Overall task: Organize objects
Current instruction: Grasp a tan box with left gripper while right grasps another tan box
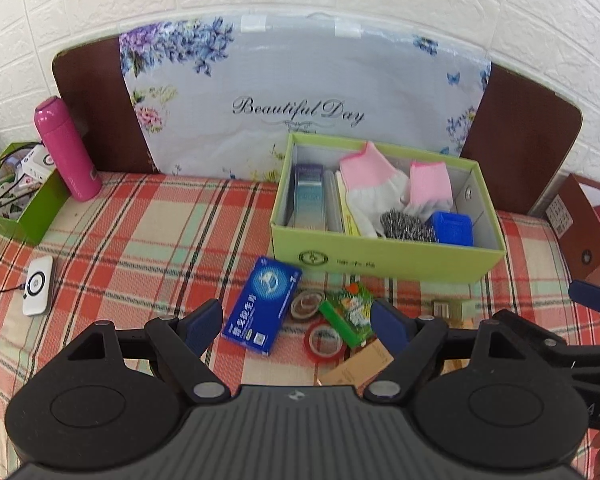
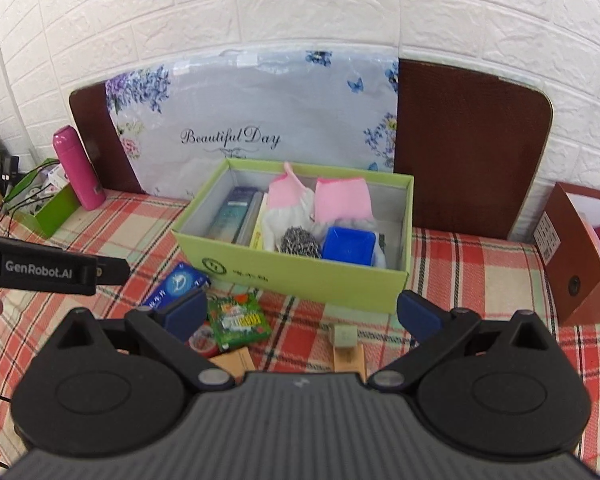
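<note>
A plaid-covered table [image 1: 140, 240] fills the frame below a floral "Beautiful Day" bag [image 1: 300, 92]. Right of centre stands a green box [image 1: 380, 258] holding pink-cuffed gloves [image 1: 380, 184], a steel scourer [image 1: 406, 226] and a blue container [image 1: 452, 228]. In front lie a blue carton [image 1: 262, 306], a green packet [image 1: 350, 312] and red tape [image 1: 324, 340]. The left gripper [image 1: 296, 326] and right gripper [image 2: 300, 314], bottom of frame, both gape empty.
</note>
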`<state>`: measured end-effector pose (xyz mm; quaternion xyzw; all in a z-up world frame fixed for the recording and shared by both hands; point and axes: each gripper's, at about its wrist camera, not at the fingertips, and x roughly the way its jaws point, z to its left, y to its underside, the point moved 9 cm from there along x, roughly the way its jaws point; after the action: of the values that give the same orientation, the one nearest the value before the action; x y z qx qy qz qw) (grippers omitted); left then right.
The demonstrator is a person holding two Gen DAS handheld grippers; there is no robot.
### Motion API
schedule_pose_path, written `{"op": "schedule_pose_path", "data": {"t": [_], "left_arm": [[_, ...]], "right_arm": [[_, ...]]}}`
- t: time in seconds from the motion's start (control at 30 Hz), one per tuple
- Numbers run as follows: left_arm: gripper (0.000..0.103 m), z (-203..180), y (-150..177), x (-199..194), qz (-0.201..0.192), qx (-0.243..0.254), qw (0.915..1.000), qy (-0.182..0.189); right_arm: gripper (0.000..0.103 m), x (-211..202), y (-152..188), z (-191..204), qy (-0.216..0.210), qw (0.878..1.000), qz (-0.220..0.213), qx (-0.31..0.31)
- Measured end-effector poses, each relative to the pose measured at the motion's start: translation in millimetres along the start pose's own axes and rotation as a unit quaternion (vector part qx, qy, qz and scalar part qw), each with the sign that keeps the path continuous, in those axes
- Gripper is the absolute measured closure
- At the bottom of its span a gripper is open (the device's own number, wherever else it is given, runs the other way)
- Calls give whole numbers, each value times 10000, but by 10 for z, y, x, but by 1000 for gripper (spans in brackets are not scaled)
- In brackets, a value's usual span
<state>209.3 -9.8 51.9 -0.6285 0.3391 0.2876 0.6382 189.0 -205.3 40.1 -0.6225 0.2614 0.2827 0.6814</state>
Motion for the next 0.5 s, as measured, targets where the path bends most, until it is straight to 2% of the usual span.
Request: {"op": "schedule_pose_path", "data": {"t": [0.23,0.5], "left_arm": [[19,-57,242,120,224,114,9996,125],[19,-144,438,294,344,397,9982,293]], "right_arm": [[0,76,279,-148,280,9992,286,83],[0,255,579,-310,342,9976,553,219]]}}
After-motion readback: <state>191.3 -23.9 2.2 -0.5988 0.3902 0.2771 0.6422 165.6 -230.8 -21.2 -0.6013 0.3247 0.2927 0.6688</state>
